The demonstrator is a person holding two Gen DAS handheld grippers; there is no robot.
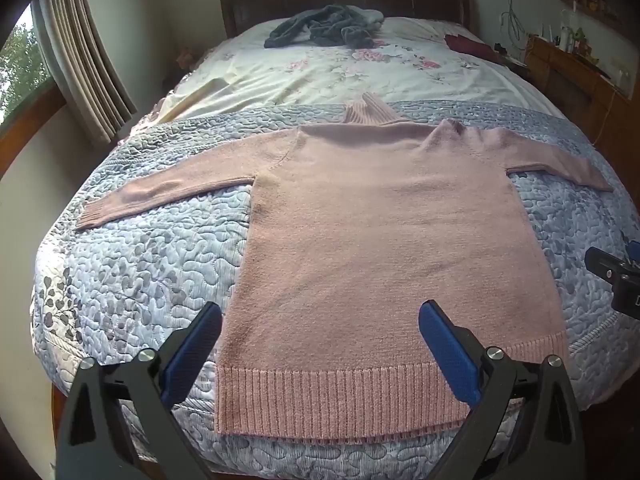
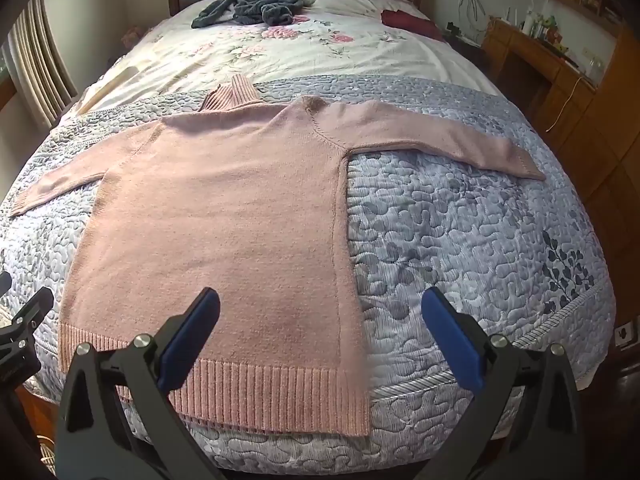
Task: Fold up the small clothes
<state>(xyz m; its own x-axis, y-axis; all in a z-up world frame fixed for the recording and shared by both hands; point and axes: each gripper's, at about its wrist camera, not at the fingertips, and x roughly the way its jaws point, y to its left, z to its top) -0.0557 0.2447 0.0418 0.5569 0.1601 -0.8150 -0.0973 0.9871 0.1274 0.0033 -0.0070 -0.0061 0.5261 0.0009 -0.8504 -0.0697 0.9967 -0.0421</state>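
Nearest the foot edge of the bed [image 1: 132,264], both pairs of tongs hang just short of the pink sweater [image 1: 372,232]: the left tongs [image 1: 320,354] stand wide apart with nothing between their blue pads, straddling the left half of the ribbed hem [image 1: 340,400], and the right tongs [image 2: 320,342] are equally wide and empty, over the hem's right corner [image 2: 352,408].

The sweater lies flat on its front or back, I cannot tell which, spread on the bed's quilted blue-grey cover, hem toward the foot edge, both sleeves stretched straight out sideways. It looks like a soft, fairly thick knit: light, limp, not fragile, likely to sag and stretch when lifted and to grip the quilt a little instead of sliding. The ribbed hem corners seem the firmest places to pinch, being denser; for the sleeves, the left cuff [image 1: 90,216] and the right cuff [image 2: 524,166] would give a sure hold.

Beyond the shoulders, the ribbed collar [image 1: 366,110] lies turned away toward the headboard. Farther up the bed, on the flowered sheet, sits a heap of grey clothes [image 1: 324,28], and to the right of it a dark red cloth [image 2: 408,20].

No brand, label or readable writing shows anywhere.
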